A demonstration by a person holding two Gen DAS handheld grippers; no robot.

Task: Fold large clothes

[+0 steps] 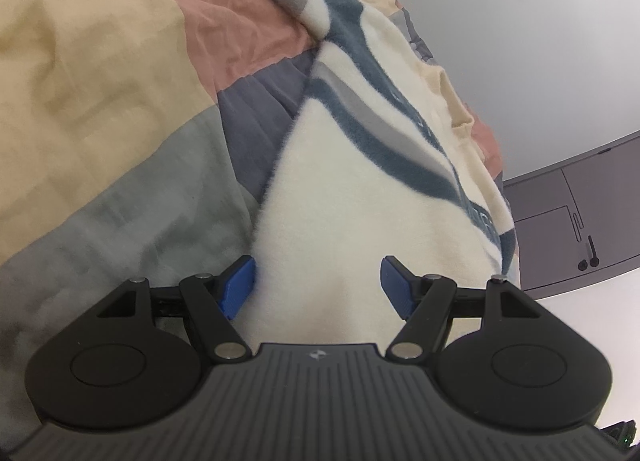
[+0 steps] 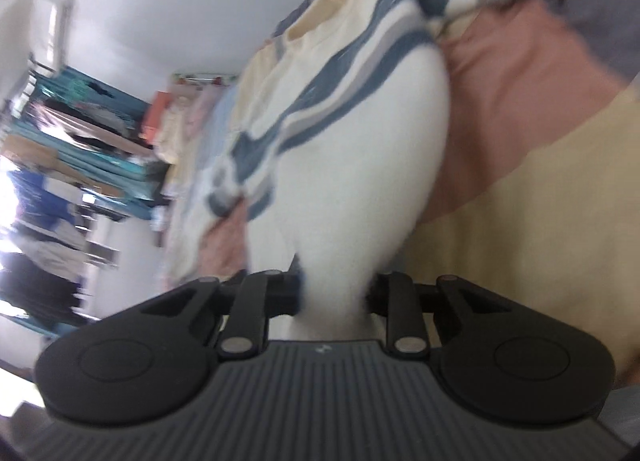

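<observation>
A cream fleecy sweater (image 1: 360, 189) with blue and grey stripes lies on a patchwork bedspread (image 1: 100, 81) of yellow, pink, grey and green panels. My left gripper (image 1: 318, 285) is open just above the sweater's near cream part. Its blue pads (image 1: 240, 285) stand wide apart, with fabric lying under the gap. In the blurred right wrist view, my right gripper (image 2: 336, 293) is shut on a bunched cream fold of the sweater (image 2: 360, 141), which rises from between the jaws. The striped part stretches away behind it over the bedspread (image 2: 540, 201).
A grey cabinet (image 1: 580, 221) stands beyond the bed's right edge under a white wall. In the right wrist view, shelves and hanging clothes (image 2: 80, 141) fill the left side, with more piled garments (image 2: 180, 121) by the bed's far edge.
</observation>
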